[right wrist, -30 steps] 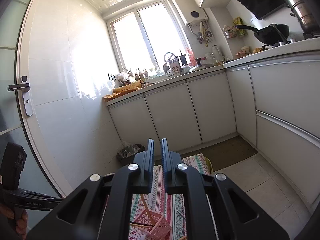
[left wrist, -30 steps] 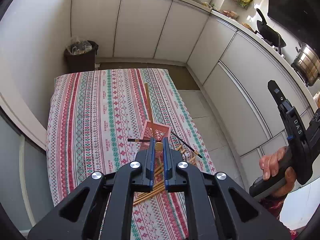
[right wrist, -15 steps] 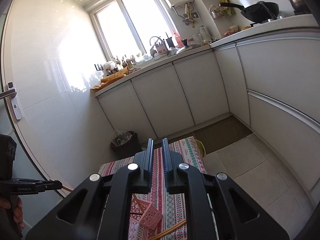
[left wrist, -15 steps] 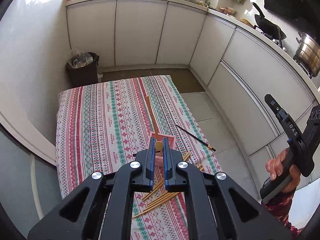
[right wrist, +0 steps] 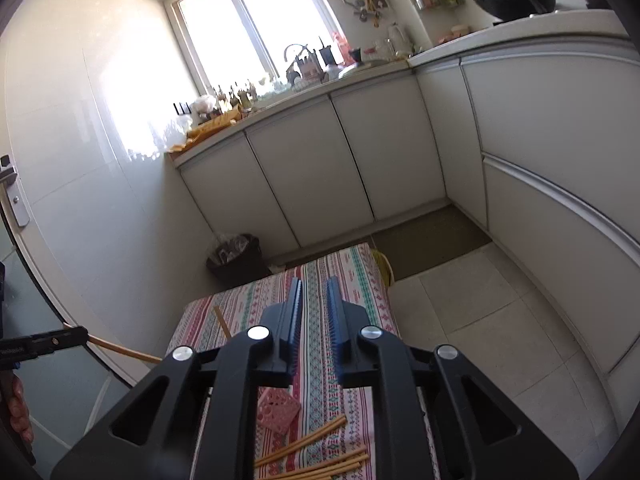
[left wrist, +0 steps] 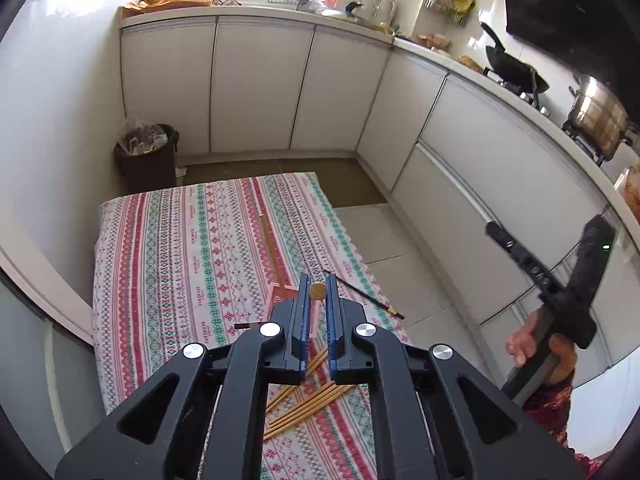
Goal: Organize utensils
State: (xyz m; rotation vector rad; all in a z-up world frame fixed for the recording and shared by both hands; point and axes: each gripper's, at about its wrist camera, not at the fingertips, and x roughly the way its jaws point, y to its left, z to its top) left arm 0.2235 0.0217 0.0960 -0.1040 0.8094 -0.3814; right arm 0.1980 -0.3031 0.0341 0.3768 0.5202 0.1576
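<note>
Left wrist view: one chopstick (left wrist: 317, 291) is seen end-on, clamped between the fingers of the left gripper (left wrist: 316, 286), above the pink basket (left wrist: 280, 294) on the striped cloth (left wrist: 180, 248). More chopsticks (left wrist: 308, 404) lie loose nearer the camera. The right gripper (right wrist: 314, 286) has just been opening; nothing is held between its fingers.

the tabletop (left wrist: 168, 264) wears a woven patterned cloth, matt. the chopsticks (left wrist: 308, 404) look like bare pale wood. the basket (right wrist: 278, 408) is pink plastic. the cupboard doors (left wrist: 256, 88) are smooth, faintly glossy; the pot (left wrist: 598, 120) is shiny metal.
</note>
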